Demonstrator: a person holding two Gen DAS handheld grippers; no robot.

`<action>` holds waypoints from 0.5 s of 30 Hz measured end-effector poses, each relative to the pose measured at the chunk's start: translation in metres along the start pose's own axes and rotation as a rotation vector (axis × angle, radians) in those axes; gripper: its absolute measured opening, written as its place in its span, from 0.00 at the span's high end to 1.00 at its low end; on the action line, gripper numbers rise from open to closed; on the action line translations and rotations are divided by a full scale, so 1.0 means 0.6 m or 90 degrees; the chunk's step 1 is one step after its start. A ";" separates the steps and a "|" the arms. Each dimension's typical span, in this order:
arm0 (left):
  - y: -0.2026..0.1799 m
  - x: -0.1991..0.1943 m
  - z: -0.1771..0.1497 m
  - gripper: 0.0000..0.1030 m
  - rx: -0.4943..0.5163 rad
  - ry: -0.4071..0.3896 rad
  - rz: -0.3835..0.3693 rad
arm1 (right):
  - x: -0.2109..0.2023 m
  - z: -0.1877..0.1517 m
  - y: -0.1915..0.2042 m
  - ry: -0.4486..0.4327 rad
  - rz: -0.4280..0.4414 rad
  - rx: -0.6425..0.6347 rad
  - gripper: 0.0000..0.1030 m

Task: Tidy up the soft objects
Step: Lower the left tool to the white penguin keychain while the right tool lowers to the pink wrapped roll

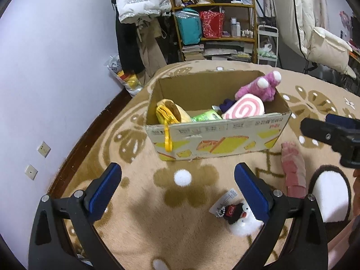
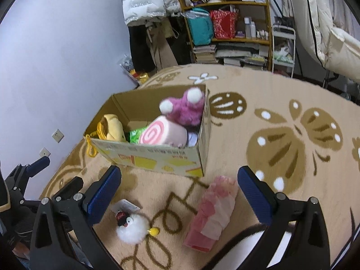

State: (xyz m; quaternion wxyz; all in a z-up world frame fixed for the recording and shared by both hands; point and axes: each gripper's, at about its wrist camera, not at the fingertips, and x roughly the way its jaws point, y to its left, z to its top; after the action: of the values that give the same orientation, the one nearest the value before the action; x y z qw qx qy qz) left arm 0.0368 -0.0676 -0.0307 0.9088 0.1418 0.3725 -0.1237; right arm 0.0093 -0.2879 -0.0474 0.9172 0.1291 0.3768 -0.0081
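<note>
Both the left gripper (image 1: 177, 187) and right gripper (image 2: 178, 191) hung with jaws wide and empty, the white fluffy penguin toy (image 2: 132, 227) and pink ruffled plush (image 2: 212, 211) lying on the carpet (image 2: 270, 94) between them, apparently awaiting the half-filled cardboard box (image 2: 157, 157) just beyond.

A wooden shelf (image 1: 225, 38) of books and bags stands beside hanging coats (image 1: 141, 2).
</note>
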 end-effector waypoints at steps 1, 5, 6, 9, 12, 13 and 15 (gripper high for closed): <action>-0.002 0.004 -0.002 0.03 -0.001 0.006 -0.003 | 0.004 -0.002 -0.001 0.005 -0.001 0.004 0.00; -0.011 0.019 -0.010 0.03 -0.004 0.022 -0.016 | 0.023 -0.017 -0.005 0.029 -0.015 0.017 0.00; -0.013 0.022 -0.012 0.03 -0.004 0.027 -0.021 | 0.029 -0.021 -0.005 0.036 -0.017 0.020 0.00; -0.021 0.034 -0.019 0.03 0.002 0.048 -0.029 | 0.043 -0.030 -0.008 0.053 -0.028 0.033 0.00; -0.029 0.042 -0.025 0.03 0.003 0.068 -0.038 | 0.053 -0.036 -0.012 0.066 -0.030 0.046 0.00; -0.031 0.045 -0.028 0.03 0.001 0.075 -0.044 | 0.057 -0.038 -0.014 0.070 -0.032 0.050 0.00; -0.035 0.050 -0.032 0.03 0.002 0.083 -0.050 | 0.062 -0.042 -0.020 0.079 -0.035 0.058 0.00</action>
State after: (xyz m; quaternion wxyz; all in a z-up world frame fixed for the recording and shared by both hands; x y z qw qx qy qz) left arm 0.0383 -0.0842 -0.0684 0.8767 0.1361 0.4363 -0.1500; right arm 0.0175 -0.2901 -0.0932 0.8849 0.1605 0.4353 -0.0421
